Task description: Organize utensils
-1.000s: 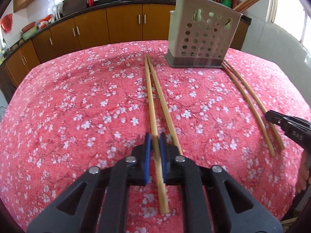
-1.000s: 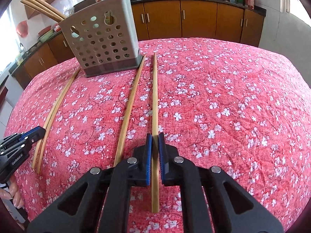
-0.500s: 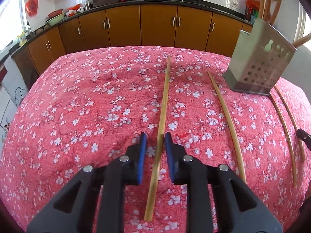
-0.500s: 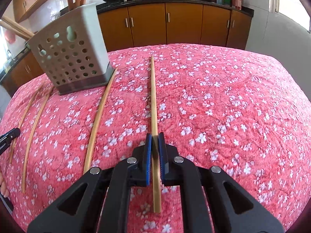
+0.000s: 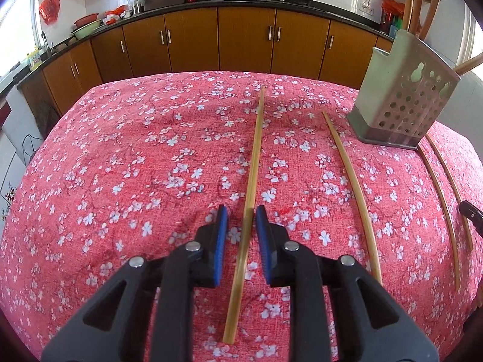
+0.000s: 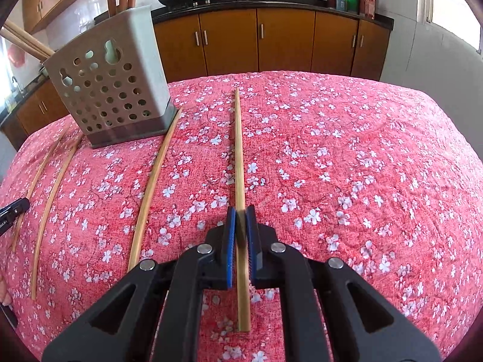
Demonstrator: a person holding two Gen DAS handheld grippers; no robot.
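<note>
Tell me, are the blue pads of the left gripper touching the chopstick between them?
Apart. The left wrist view shows red cloth on both sides of the chopstick, between it and the left gripper's blue pads.

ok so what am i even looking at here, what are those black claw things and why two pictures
No robot: a person holds a two-finger gripper in each hand, each with a camera looking along its fingers. One picture is from the left gripper, the other from the right gripper. On the red flowered cloth sit a perforated utensil holder and loose chopsticks. The right gripper is shut on one chopstick; the left gripper's jaws stand open around another chopstick, not pinching it.
</note>
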